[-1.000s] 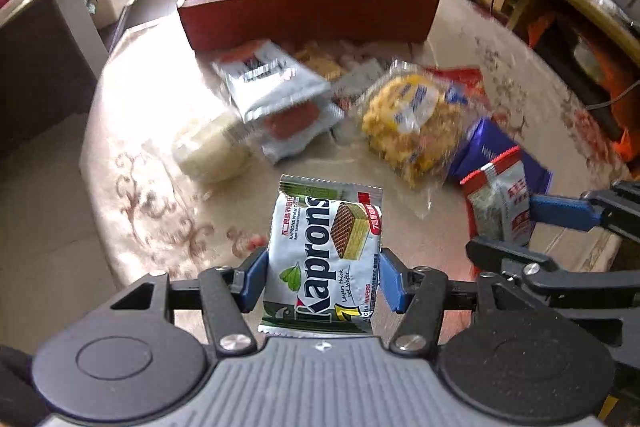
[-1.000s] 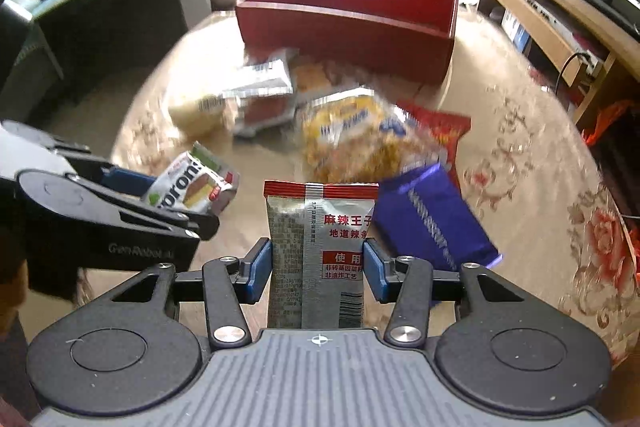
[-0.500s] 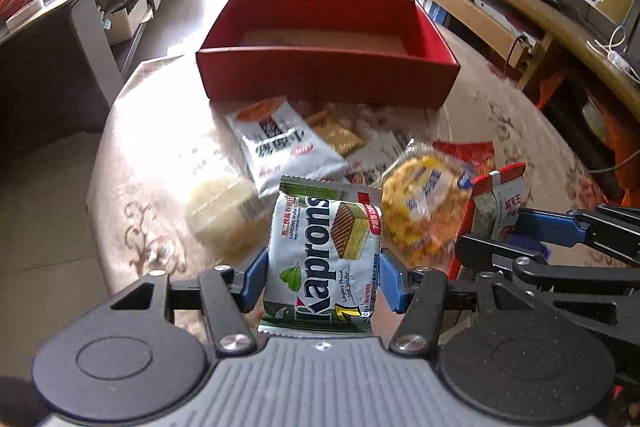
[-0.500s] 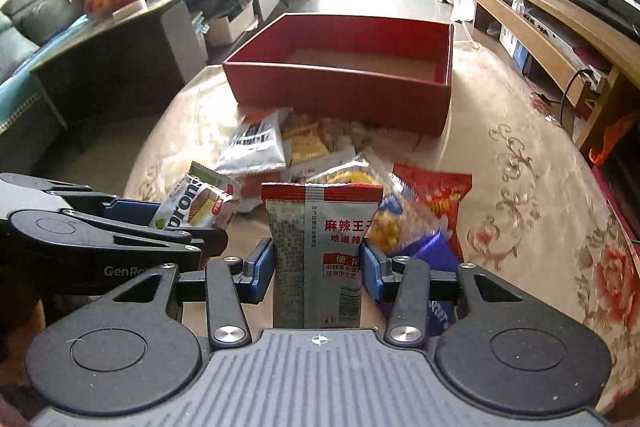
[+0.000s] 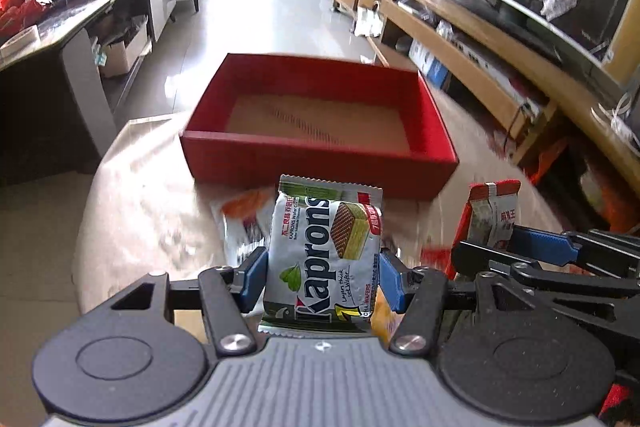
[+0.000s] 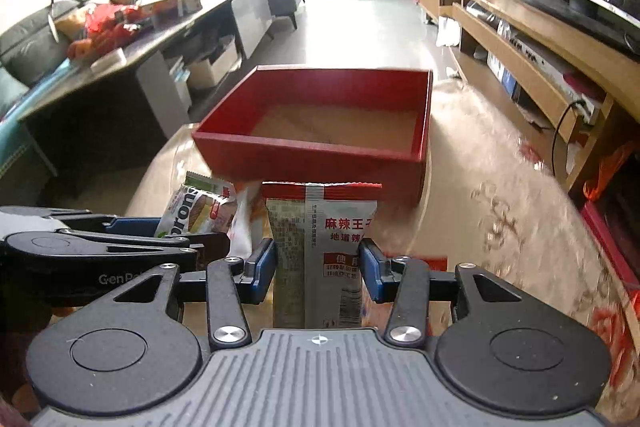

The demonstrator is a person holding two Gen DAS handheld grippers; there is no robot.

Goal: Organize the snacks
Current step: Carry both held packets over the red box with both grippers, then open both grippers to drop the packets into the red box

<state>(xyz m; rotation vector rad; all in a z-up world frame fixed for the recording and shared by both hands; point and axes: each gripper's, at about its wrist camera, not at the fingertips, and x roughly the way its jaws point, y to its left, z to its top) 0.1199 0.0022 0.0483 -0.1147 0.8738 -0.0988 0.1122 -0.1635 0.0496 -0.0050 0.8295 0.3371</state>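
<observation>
My left gripper (image 5: pixel 323 277) is shut on a white and green Kaprons wafer packet (image 5: pixel 325 251), held upright above the table. My right gripper (image 6: pixel 318 269) is shut on a red-topped grey spicy snack packet (image 6: pixel 320 255). Each held packet also shows in the other view: the spicy packet (image 5: pixel 494 213) at the right, the wafer packet (image 6: pixel 198 209) at the left. The open red box (image 5: pixel 320 125) with a brown floor stands straight ahead of both grippers (image 6: pixel 320 131), with nothing visible inside. Other snacks lie mostly hidden below the grippers.
A white and orange packet (image 5: pixel 244 223) lies on the round patterned tablecloth (image 5: pixel 152 195) just in front of the box. A dark desk (image 6: pixel 100 67) stands to the left and a long wooden TV bench (image 6: pixel 532 39) to the right.
Both grippers have risen and moved forward toward the red box with their packets. The snack pile has dropped out of sight beneath them, and the box interior now shows.
</observation>
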